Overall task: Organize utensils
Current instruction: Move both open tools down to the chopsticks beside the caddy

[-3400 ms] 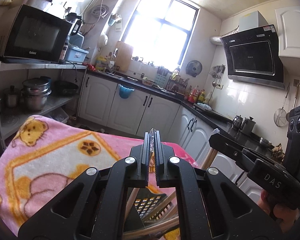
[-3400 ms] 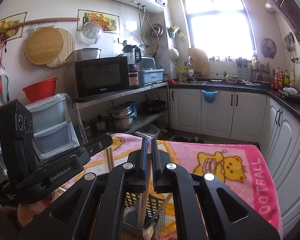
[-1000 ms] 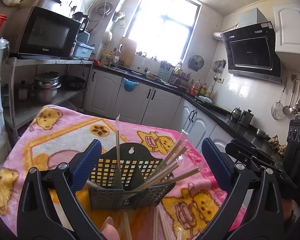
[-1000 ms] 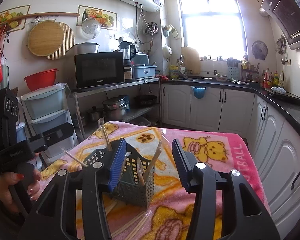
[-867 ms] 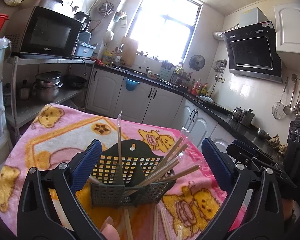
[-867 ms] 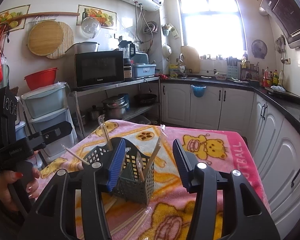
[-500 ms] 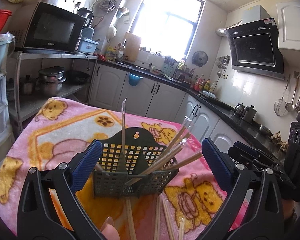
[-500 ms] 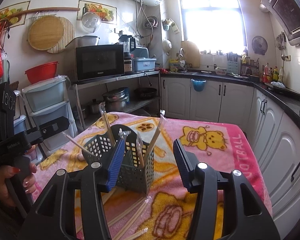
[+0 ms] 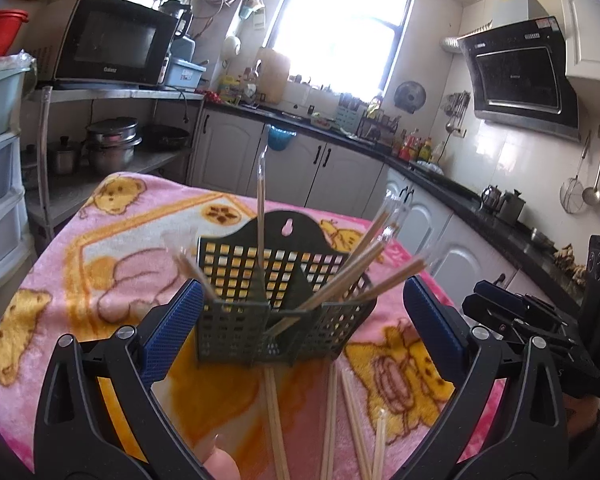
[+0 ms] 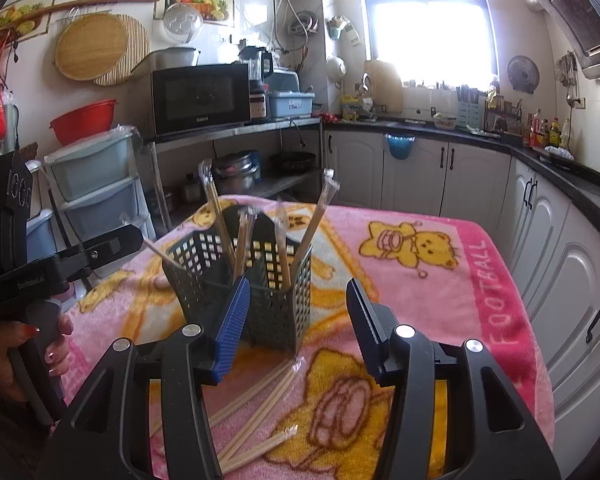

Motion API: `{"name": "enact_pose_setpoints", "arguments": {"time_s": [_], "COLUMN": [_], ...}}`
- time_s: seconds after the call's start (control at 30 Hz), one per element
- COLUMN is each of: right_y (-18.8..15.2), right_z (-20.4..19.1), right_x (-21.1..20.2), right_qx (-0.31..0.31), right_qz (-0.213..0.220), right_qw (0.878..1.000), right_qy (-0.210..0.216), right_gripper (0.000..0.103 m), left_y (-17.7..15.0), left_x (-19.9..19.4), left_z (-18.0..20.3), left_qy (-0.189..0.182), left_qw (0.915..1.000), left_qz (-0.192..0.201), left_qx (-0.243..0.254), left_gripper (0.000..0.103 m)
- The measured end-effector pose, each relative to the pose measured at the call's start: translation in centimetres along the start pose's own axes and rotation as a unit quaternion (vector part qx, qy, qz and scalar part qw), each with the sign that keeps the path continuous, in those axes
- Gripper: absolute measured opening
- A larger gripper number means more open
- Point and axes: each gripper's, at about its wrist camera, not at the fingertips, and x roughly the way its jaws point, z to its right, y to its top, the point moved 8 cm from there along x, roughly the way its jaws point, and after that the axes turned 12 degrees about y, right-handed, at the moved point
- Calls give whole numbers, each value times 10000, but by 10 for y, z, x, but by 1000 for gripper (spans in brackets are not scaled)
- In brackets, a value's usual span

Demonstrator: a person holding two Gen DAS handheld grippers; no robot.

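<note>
A dark green mesh utensil holder stands on the pink blanket, with several plastic-wrapped wooden chopsticks leaning in its compartments. More wrapped chopsticks lie loose on the blanket in front of it. My left gripper is wide open just short of the holder, nothing between its blue pads. My right gripper is also open and empty, beside the holder's near corner. Each gripper shows at the other view's edge, held by a hand.
The pink cartoon blanket covers a small table whose edges drop off near white cabinets on the right. A metal shelf with a microwave and pots stands at the left, with plastic drawers beside it.
Both grippers, earlier shut on chopsticks above the holder, stand open and empty. Over the last second both have sunk lower, so the holder and loose chopsticks appear higher and nearer.
</note>
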Motion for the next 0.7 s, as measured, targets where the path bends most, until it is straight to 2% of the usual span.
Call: {"name": "enact_pose_setpoints", "arguments": {"time_s": [0.7], "right_y": [-53], "right_z": [7], "right_x": [29], "right_qx": [268], "right_qz": [-690], "right_qw": [9972], "right_qy": [112], "right_gripper": [48], "left_y": [-59], "left_x": [33], "left_z": [-6], "left_qy": [251], "left_qw": [9962], "left_qz": [-757], "left_qx": [342], "left_gripper": [92]}}
